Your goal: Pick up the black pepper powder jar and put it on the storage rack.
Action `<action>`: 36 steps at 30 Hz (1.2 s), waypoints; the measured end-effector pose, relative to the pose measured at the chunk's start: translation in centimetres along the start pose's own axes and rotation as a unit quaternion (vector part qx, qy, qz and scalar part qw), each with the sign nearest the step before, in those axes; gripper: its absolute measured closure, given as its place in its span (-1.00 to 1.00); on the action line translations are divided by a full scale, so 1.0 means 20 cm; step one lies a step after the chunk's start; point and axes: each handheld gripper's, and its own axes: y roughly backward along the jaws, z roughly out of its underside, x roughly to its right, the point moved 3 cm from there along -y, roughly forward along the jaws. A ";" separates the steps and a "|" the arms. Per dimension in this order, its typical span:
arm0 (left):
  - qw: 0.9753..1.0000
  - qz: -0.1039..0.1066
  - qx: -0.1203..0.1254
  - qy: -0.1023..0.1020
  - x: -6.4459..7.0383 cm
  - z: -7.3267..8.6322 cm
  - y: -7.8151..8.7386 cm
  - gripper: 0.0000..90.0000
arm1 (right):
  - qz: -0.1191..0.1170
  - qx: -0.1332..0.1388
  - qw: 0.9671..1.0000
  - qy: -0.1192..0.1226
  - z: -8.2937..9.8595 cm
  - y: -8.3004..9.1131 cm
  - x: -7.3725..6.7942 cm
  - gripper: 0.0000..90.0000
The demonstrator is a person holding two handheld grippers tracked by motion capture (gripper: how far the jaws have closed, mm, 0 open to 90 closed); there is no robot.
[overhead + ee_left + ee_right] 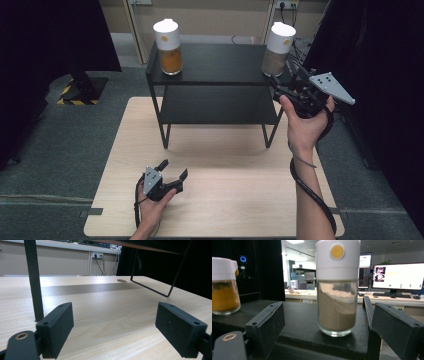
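A black two-level shelf point(215, 62) stands at the back of the wooden table point(215, 200). On its top left is a jar of orange powder point(169, 47) with a white lid. On its top right corner is a jar of beige powder point(279, 49), seen close up in the right gripper view as point(337, 290). My right gripper point(282, 82) is open just short of that beige jar, jaws to either side of it and apart from it point(327, 325). My left gripper point(172, 170) rests open low over the table, holding nothing point(115, 330).
The shelf's thin black legs point(33, 280) stand on the table ahead of the left gripper. The orange jar point(223, 287) is to the left in the right gripper view. Desks with lit monitors point(397, 276) lie beyond the shelf. Dark curtains flank the table.
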 end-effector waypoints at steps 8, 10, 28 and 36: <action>1.000 0.000 0.000 0.001 0.00 0.00 0.00 -0.67 | -0.009 -0.005 1.000 0.002 0.07 0.04 0.00 -0.74; 1.000 0.000 0.000 0.001 0.00 0.00 0.00 -0.67 | -0.011 -0.007 1.000 0.004 0.08 0.04 0.00 -0.74; 1.000 0.000 0.000 -0.001 0.00 0.00 0.00 -0.68 | -0.040 -0.024 0.999 0.018 0.28 0.21 -0.04 -0.74; 1.000 -0.001 0.002 -0.002 0.00 0.00 0.00 -0.68 | -0.045 -0.036 0.998 0.009 0.40 0.29 -0.03 -0.74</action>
